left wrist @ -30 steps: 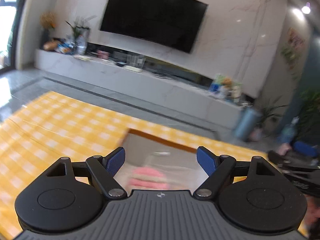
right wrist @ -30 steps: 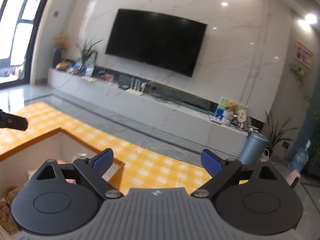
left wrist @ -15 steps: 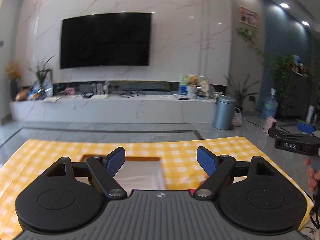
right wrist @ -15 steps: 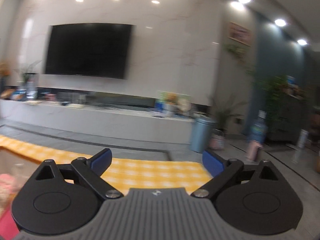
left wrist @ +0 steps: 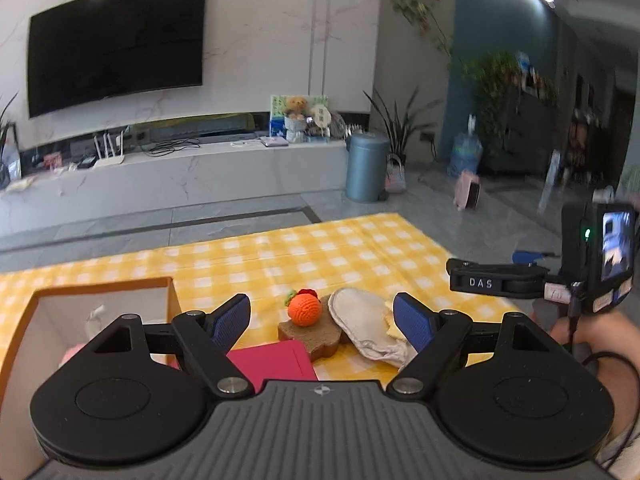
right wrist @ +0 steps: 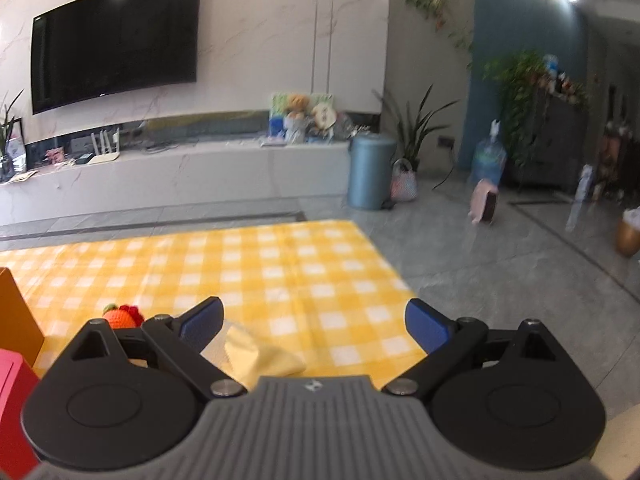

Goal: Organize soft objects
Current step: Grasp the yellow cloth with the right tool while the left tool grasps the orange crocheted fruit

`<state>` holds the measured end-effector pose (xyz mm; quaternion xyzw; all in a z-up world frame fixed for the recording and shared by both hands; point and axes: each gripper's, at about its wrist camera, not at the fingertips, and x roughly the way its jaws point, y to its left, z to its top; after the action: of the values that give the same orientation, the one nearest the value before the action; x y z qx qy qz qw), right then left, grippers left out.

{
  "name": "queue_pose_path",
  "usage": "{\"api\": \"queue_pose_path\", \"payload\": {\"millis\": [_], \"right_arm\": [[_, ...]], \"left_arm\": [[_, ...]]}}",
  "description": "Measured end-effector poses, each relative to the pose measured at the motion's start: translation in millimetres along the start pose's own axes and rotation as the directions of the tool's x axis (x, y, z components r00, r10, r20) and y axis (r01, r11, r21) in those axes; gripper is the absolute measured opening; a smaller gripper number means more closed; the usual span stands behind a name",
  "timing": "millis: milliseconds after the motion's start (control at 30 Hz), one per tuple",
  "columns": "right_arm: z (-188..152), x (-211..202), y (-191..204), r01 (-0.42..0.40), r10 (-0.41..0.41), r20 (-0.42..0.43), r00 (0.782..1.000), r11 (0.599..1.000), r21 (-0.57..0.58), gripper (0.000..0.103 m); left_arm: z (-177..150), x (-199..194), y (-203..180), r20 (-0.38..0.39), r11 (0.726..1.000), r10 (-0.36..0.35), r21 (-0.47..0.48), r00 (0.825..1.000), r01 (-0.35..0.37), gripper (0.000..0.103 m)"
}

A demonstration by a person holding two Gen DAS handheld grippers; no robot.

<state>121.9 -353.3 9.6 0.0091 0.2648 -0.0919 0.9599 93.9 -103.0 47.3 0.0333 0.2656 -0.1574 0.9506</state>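
My left gripper is open and empty above the yellow checked cloth. Between its fingers lie an orange crocheted fruit, a brown bread-shaped plush and a beige soft pouch. An orange-rimmed box with soft items inside stands at the left. A pink flat box lies beside it. My right gripper is open and empty over a pale yellow soft piece; the orange fruit shows at its left. The right gripper's body shows in the left wrist view.
The cloth's right edge meets grey tiled floor. Beyond stand a white TV bench, a blue-grey bin, potted plants and a water bottle. The orange box corner and pink box sit at my right gripper's left.
Both grippers have swung right and tilted down, away from the box. The soft objects on the cloth have come into view. Both stay open.
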Motion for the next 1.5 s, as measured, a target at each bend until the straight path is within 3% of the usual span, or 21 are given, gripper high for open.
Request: {"api": "queue_pose_path", "payload": {"millis": [167,300,433,533,600,800,867,967,1067,1167,1300,1367,1500], "right_arm": [[-3,21,-1,-0.056,0.058,-0.060,0.996,0.998,0.038,0.095],[-5,39,-1,-0.106,0.112,-0.107,0.988,0.992,0.066,0.092],[-8,58,0,-0.101,0.110,-0.148,0.983,0.992,0.070,0.092],[-11,70,0,-0.093,0.107,-0.169,0.980,0.992,0.088,0.092],[-13,74,-1,-0.099,0.117,-0.186,0.976,0.990,0.104,0.092],[-13,83,-7,-0.107,0.130,-0.190,0.973,0.986,0.126,0.092],[-13,87,-11,-0.098,0.127,-0.196,0.972,0.983,0.153,0.092],[-14,93,-15,-0.104,0.143,-0.208,0.968,0.977,0.187,0.092],[-15,96,-17,-0.110,0.150,-0.211,0.966,0.975,0.193,0.092],[-15,97,-17,-0.116,0.156,-0.206,0.966,0.974,0.197,0.092],[-15,98,-17,-0.123,0.166,-0.207,0.964,0.971,0.205,0.092],[-15,98,-17,-0.120,0.163,-0.204,0.965,0.971,0.207,0.092],[-16,98,-18,-0.123,0.168,-0.200,0.965,0.968,0.219,0.092]], "left_arm": [[5,31,-20,-0.031,0.989,0.094,0.120,0.995,-0.089,0.095],[16,70,-30,-0.097,0.965,0.144,0.234,0.985,-0.118,0.095],[16,100,-42,-0.110,0.932,0.216,0.318,0.970,-0.172,0.095],[17,123,-51,-0.123,0.899,0.238,0.404,0.963,-0.170,0.095],[14,136,-56,-0.146,0.892,0.240,0.424,0.960,-0.158,0.095],[12,176,-62,-0.269,0.891,0.218,0.447,0.938,-0.078,0.089],[12,190,-60,-0.324,0.896,0.217,0.440,0.921,-0.057,0.086],[14,215,-51,-0.410,0.911,0.246,0.406,0.878,-0.065,0.077],[14,233,-41,-0.459,0.930,0.229,0.364,0.858,-0.054,0.073],[16,244,-34,-0.464,0.939,0.236,0.334,0.854,-0.078,0.067],[11,250,-32,-0.528,0.941,0.236,0.335,0.816,-0.055,0.061],[7,248,-33,-0.528,0.932,0.257,0.357,0.809,-0.063,0.060],[9,244,-33,-0.530,0.940,0.244,0.336,0.812,-0.063,0.054]]}}
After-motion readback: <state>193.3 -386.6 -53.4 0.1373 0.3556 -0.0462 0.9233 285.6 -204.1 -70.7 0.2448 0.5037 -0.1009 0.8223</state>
